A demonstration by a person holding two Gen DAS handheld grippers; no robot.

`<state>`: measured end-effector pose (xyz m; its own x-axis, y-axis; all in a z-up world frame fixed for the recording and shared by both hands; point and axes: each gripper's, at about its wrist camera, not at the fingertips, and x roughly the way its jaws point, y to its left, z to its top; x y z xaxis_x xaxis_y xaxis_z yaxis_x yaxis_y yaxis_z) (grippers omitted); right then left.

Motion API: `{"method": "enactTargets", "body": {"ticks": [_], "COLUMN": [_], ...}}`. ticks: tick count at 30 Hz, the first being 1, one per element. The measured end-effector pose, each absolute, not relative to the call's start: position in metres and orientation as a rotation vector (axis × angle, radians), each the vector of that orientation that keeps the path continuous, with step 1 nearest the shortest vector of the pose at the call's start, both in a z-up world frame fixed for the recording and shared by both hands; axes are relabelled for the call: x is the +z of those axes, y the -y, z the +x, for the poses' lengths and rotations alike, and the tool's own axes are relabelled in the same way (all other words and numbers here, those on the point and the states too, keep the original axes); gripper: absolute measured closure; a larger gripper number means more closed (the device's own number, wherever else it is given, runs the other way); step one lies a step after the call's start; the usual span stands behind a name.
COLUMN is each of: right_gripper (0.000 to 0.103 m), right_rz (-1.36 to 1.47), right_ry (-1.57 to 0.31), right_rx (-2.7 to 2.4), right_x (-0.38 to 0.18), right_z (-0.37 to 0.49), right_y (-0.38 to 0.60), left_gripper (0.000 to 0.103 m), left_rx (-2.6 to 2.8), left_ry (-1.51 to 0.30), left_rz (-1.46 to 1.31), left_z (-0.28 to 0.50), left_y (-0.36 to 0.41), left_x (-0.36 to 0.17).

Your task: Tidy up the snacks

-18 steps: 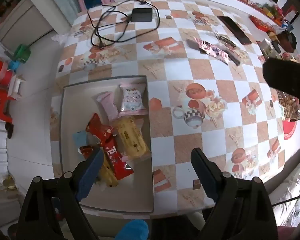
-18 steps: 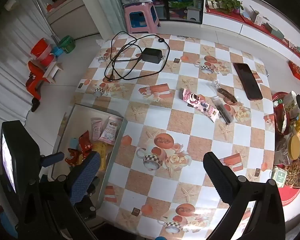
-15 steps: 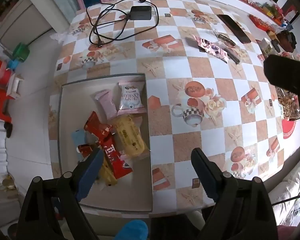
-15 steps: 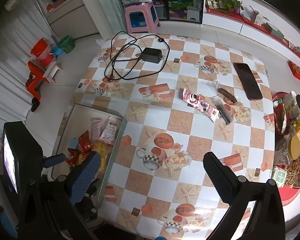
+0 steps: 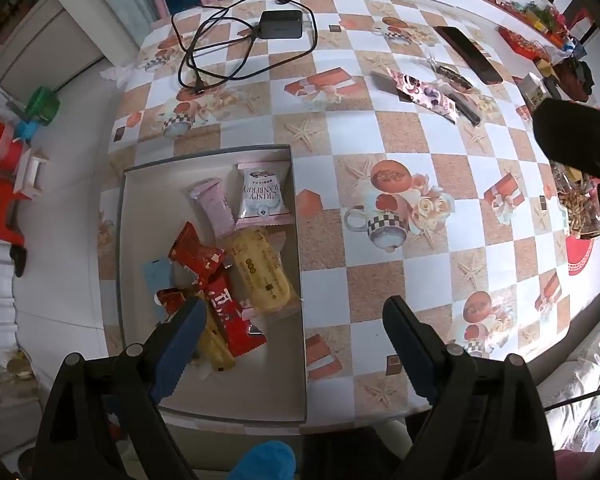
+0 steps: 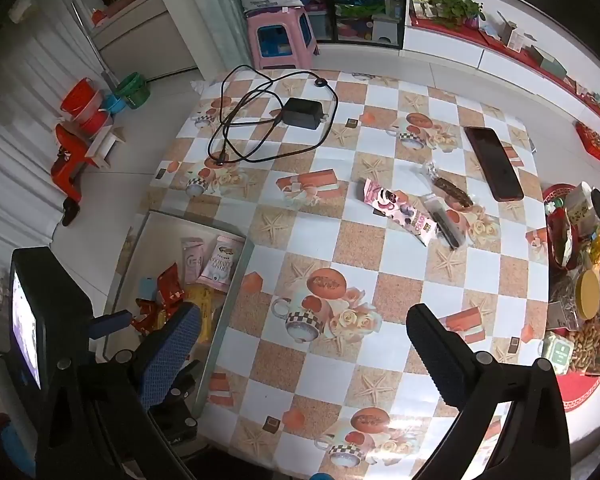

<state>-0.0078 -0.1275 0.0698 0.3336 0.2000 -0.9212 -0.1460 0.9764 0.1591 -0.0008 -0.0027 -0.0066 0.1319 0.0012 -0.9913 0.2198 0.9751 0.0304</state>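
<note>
Here, in the left wrist view, the left gripper (image 5: pixel 294 330) hangs with its jaws spread wide and nothing between them, above the near edge of the shallow grey tray (image 5: pixel 296 360), where a pink cranberry packet (image 5: pixel 263 196), a yellow bar (image 5: pixel 262 272) and red wrappers (image 5: pixel 224 304) lie piled. In the right wrist view, the right gripper (image 6: pixel 302 344) is likewise wide and empty over the checked tablecloth (image 6: pixel 380 240); a pink snack bar (image 6: pixel 400 210) and a dark wrapped bar (image 6: pixel 452 192) lie apart from the tray, near a phone (image 6: pixel 494 162).

"CRISPY CRANBERRY" on pink packet (image 5: pixel 263 196)
</note>
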Motion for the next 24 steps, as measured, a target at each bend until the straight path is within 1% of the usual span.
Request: {"method": "enactTargets", "body": {"ticks": [24], "right_gripper": [0.000], "right_rz": [0.051], "right_ry": [-1.208], "right_rx": [0.225], "right_x": [0.0687], "right_z": [-0.0073], "right_y": [0.1308], "left_gripper": [0.011], "left_rx": [-0.159], "left_ry": [-1.434], "left_rz": [0.190], "left_z": [-0.0019], "left_y": [0.0042], "left_x": [-0.0080]}}
